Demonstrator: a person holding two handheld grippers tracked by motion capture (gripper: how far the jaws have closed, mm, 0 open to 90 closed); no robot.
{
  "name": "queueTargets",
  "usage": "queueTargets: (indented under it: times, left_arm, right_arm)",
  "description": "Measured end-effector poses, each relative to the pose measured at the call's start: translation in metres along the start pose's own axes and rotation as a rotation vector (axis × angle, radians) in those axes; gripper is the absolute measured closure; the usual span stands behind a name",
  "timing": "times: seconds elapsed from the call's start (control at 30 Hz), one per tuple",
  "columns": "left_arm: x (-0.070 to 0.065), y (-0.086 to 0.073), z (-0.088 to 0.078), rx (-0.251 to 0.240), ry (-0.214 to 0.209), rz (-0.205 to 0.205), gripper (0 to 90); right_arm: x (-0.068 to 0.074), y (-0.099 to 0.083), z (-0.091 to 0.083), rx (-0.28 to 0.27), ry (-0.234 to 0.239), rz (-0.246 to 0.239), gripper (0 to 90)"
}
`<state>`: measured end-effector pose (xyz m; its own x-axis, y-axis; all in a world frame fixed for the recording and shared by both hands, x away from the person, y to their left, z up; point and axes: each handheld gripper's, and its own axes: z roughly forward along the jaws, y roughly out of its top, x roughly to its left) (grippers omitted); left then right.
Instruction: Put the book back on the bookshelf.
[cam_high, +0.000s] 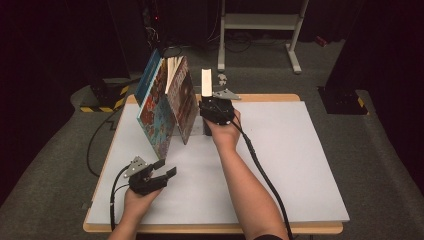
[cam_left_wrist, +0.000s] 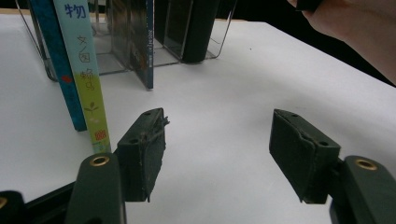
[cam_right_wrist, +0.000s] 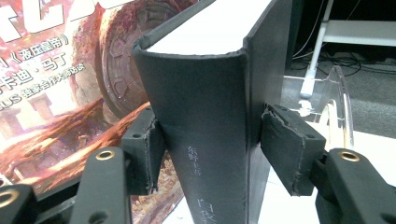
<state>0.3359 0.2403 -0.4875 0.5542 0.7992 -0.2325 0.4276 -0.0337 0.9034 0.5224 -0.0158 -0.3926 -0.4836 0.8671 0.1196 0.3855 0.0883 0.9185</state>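
A black hardcover book (cam_high: 206, 82) stands upright at the table's far middle, its white page edge facing up. My right gripper (cam_high: 214, 109) reaches it from the near side. In the right gripper view the dark spine (cam_right_wrist: 205, 140) stands between the two pads of my right gripper (cam_right_wrist: 210, 149), which sit close beside the covers without visibly pressing. My left gripper (cam_high: 166, 168) rests low at the table's front left, open and holding nothing. Its jaws (cam_left_wrist: 219, 149) stand wide over bare white table.
Several picture books (cam_high: 165, 107) lean to the left of the black book, in a clear acrylic stand (cam_left_wrist: 107, 60). A light blue and green spine (cam_left_wrist: 86, 70) is nearest my left gripper. The white table (cam_high: 290, 165) has free room at the right. A white frame (cam_high: 260, 22) stands behind.
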Motion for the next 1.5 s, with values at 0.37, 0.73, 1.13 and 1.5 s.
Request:
queueTargets:
  times: [0.37,0.73,1.13,1.5]
  left_arm:
    - [0.0,-0.001,0.0,-0.003,0.028,0.052,32.8]
    - [-0.003,-0.004,0.003,0.028,0.019,0.068,32.0]
    - [0.007,0.001,-0.008,0.057,0.104,0.094,29.3]
    - [0.037,-0.002,-0.038,0.059,0.217,0.018,24.2]
  right_arm:
    - [-0.008,-0.008,-0.02,0.035,0.071,-0.025,25.2]
    - [-0.057,-0.081,-0.09,0.119,0.028,-0.084,24.5]
    - [-0.132,-0.157,-0.203,0.128,-0.143,-0.027,21.2]
    - [-0.147,-0.173,-0.224,0.122,-0.174,-0.015,18.7]
